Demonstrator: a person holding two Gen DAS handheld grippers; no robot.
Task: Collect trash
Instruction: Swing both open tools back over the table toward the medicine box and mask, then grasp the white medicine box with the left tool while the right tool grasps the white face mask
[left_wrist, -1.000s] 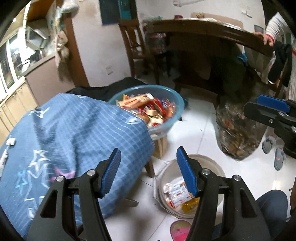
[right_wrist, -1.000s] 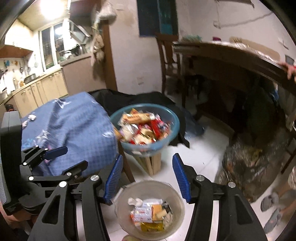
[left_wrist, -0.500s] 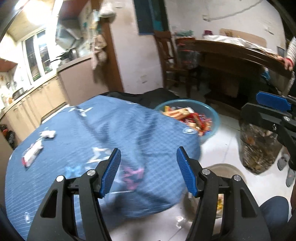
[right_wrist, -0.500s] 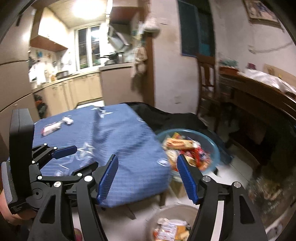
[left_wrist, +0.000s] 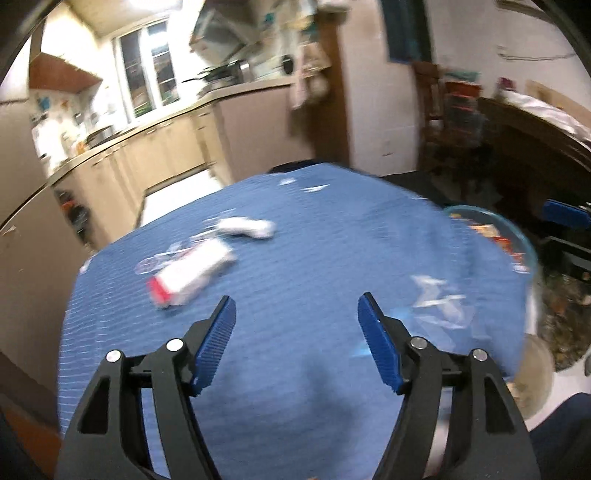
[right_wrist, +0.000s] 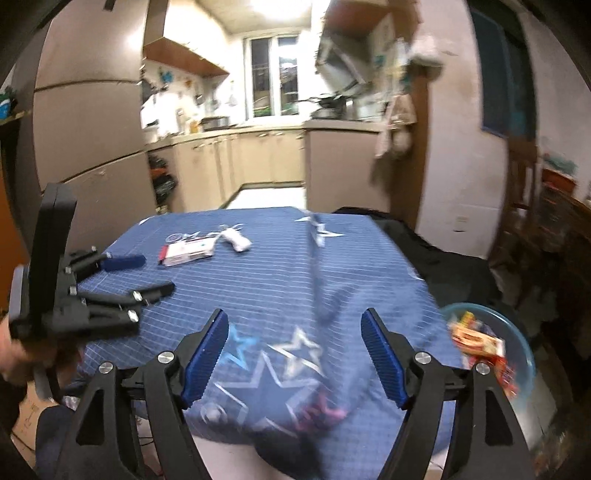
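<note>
Both grippers gape empty over the blue-clothed tabletop (right_wrist: 280, 273).
Left gripper (left_wrist: 296, 319) and right gripper (right_wrist: 294, 341) have just been opening wider; a white-and-red wrapper (left_wrist: 192, 275) lies ahead-left.

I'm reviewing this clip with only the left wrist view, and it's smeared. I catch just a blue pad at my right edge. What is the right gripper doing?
Observer: The right gripper is open with nothing between its jaws, which have just been opening. It is over the near edge of the blue cloth.
Operator: And how close is my side to that white packet?
Observer: From the right wrist view, the left gripper, jaws also just opening and empty, is short of the white packet, on its near-left side.
</note>
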